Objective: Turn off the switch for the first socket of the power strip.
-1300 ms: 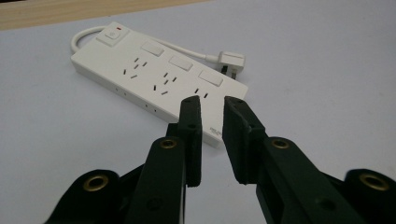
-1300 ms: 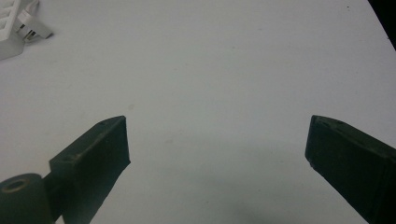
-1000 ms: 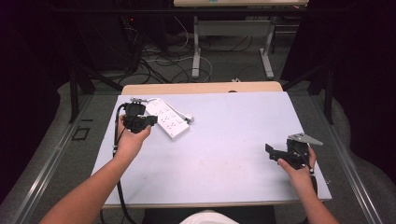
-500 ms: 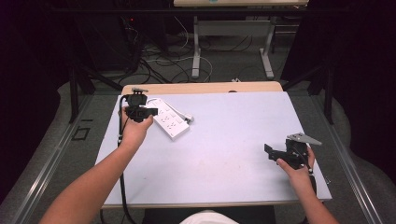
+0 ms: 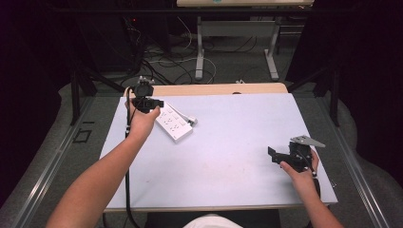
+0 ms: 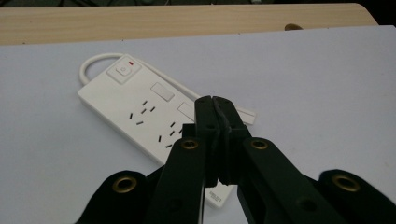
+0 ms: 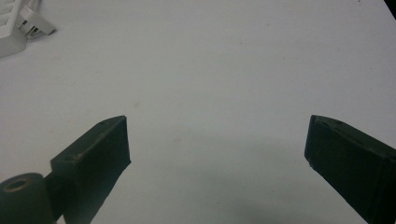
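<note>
A white power strip [image 5: 173, 122] lies flat at the far left of the white table top [image 5: 228, 142], its cord looped at the switch end. My left gripper [image 5: 159, 103] hovers over the strip's far end, shut with nothing between its jaws. In the left gripper view the closed tips [image 6: 214, 100] sit in front of the power strip [image 6: 140, 109], above its sockets. My right gripper [image 5: 272, 154] rests near the right front of the table, open and pointing left. The right gripper [image 7: 217, 140] has bare table between its jaws, and the power strip's end [image 7: 14, 23] shows far off.
A wooden strip [image 5: 214, 89] borders the table's far edge. Beyond it are floor cables [image 5: 180, 57] and another table's metal legs [image 5: 199, 47]. A black cable [image 5: 127, 185] trails from my left gripper along the forearm. Metal rails run along both sides.
My left hand has lifted and moved toward the far edge of the table, above the strip's far end. The right hand has kept still.
</note>
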The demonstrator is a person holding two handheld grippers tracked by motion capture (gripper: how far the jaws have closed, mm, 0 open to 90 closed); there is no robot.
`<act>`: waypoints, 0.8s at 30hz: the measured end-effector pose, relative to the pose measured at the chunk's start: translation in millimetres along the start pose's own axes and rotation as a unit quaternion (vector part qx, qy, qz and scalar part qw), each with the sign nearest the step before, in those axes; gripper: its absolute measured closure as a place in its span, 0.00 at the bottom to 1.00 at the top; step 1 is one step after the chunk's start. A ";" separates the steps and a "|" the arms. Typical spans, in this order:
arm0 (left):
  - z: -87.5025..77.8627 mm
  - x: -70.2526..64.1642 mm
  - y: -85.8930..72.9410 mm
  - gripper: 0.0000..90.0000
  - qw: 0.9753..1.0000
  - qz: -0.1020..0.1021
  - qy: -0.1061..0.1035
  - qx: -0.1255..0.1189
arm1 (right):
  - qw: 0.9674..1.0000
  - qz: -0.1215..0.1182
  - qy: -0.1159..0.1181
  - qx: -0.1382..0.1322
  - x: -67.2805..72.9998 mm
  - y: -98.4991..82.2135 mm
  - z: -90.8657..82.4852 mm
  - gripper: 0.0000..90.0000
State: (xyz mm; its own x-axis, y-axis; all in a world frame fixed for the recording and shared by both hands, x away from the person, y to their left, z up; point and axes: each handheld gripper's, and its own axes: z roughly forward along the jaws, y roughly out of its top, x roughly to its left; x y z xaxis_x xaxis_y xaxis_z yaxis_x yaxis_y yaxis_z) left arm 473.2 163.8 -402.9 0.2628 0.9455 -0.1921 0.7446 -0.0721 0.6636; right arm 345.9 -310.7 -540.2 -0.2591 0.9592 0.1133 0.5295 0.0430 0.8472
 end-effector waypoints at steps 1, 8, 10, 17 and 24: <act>0.8 0.4 2.0 1.00 1.000 -0.002 0.001 -0.004 | 1.000 0.002 -0.003 -0.001 0.6 -0.2 0.4 0.07; 7.5 3.0 15.4 1.00 1.000 -0.009 0.005 -0.017 | 1.000 0.003 -0.001 0.001 -0.2 -0.2 -0.2 0.07; 8.0 3.1 19.1 1.00 1.000 -0.008 0.006 -0.017 | 1.000 0.007 -0.002 0.000 0.3 -0.4 -0.1 0.07; 11.9 2.1 31.4 1.00 1.000 -0.016 0.001 -0.023 | 1.000 0.010 -0.002 0.000 0.1 -1.0 0.3 0.07; 22.0 2.6 36.2 1.00 0.999 -0.025 0.004 -0.024 | 1.000 0.012 -0.007 -0.005 -0.2 -1.5 1.2 0.07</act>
State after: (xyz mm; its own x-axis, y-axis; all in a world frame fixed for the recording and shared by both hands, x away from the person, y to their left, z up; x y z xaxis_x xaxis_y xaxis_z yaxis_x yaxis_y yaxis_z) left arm 514.3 156.6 -395.3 0.2211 0.9503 -0.2194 0.7267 -0.0105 0.6869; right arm 346.1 -310.6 -542.1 -0.2342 0.9639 0.1268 0.5275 0.0164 0.8494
